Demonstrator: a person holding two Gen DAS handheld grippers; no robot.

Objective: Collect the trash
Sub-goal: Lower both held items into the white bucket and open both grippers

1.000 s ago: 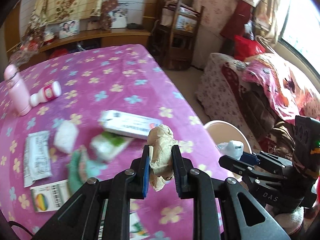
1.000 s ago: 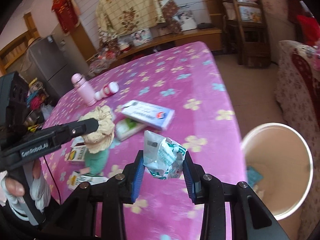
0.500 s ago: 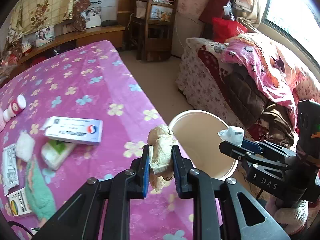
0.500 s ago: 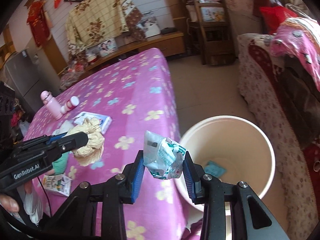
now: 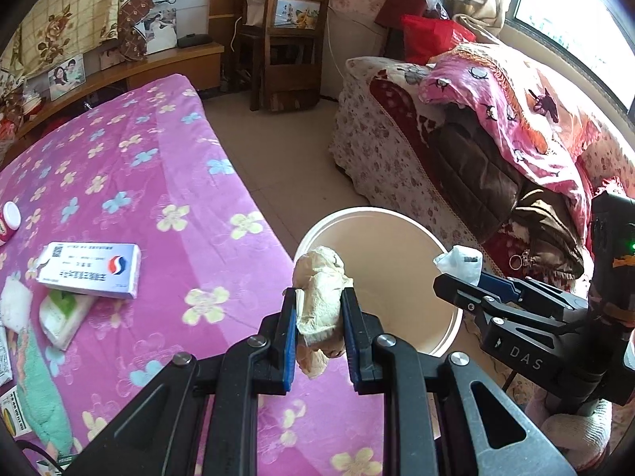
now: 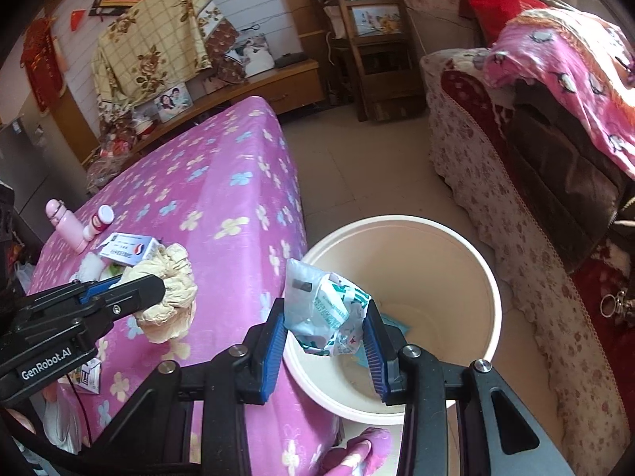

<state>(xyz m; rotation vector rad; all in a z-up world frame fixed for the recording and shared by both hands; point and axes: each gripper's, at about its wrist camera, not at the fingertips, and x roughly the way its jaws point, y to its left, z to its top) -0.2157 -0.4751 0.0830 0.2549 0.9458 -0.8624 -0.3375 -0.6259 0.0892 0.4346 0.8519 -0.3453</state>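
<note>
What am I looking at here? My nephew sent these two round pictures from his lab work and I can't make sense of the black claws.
There is no robot. A person holds a two-finger gripper in each hand, and a wide-angle camera on each looks forward along its fingers, hence the round pictures.

The left gripper, in the left camera's view, is shut on a crumpled beige paper wad. The right gripper, in its own camera's view, is shut on a crumpled white and green wrapper. Each camera also catches the other gripper at its edge.

Both are near a cream bucket on the floor beside a table with a pink flowered cloth, likely the trash bin. On the table lie a white medicine box, a pink bottle and other packets.
</note>
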